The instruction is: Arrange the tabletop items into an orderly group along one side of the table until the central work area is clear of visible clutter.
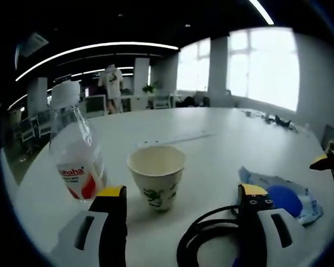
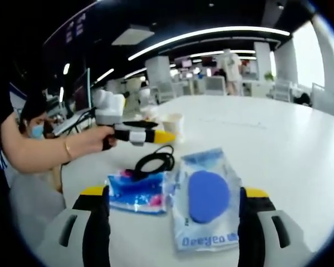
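Note:
A clear bottle (image 1: 72, 147) with a white cap and a red label stands to the left of a paper cup (image 1: 156, 175). A coiled black cable (image 1: 203, 245) lies in front of the cup. My left gripper (image 1: 181, 192) is open, its jaws wide on either side of cup and cable, touching nothing. My right gripper (image 2: 174, 193) is open over a blue wipes packet (image 2: 206, 200) and a blue-and-pink packet (image 2: 136, 192). Beyond them lie the cable (image 2: 153, 161) and the cup (image 2: 172, 125), with the left gripper (image 2: 166, 136) held by a hand.
The round white table (image 1: 222, 150) carries a long white strip (image 1: 175, 139) behind the cup and small dark items (image 1: 273, 119) at the far right edge. A seated person (image 2: 28, 144) is at the table's left side. Chairs and desks stand beyond.

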Action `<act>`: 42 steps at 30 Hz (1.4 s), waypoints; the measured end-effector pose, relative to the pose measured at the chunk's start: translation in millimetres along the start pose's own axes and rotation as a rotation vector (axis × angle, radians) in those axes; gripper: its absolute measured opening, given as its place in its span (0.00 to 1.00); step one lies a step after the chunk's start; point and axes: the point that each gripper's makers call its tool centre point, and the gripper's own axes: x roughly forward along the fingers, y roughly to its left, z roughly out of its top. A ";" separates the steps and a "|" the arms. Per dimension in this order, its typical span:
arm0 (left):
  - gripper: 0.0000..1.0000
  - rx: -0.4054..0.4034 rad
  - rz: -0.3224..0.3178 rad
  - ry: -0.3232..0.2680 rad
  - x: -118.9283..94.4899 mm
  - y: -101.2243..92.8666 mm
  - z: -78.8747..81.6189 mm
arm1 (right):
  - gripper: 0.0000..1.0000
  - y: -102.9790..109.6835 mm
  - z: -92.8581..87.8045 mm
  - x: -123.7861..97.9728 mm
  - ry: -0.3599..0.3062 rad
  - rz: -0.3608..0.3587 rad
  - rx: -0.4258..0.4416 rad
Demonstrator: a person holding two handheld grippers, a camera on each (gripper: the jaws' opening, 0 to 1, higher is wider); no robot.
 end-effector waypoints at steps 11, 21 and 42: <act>0.95 0.017 -0.068 0.044 -19.6 -26.0 -8.8 | 1.00 -17.0 -1.6 -12.6 0.011 -0.068 0.068; 0.97 0.039 -0.131 0.052 -27.0 -47.0 -10.0 | 1.00 -18.0 -20.7 -22.2 0.079 -0.096 0.180; 0.69 0.099 -0.236 0.037 -11.7 -81.1 6.9 | 0.72 -38.1 -44.4 -39.6 0.133 -0.272 0.343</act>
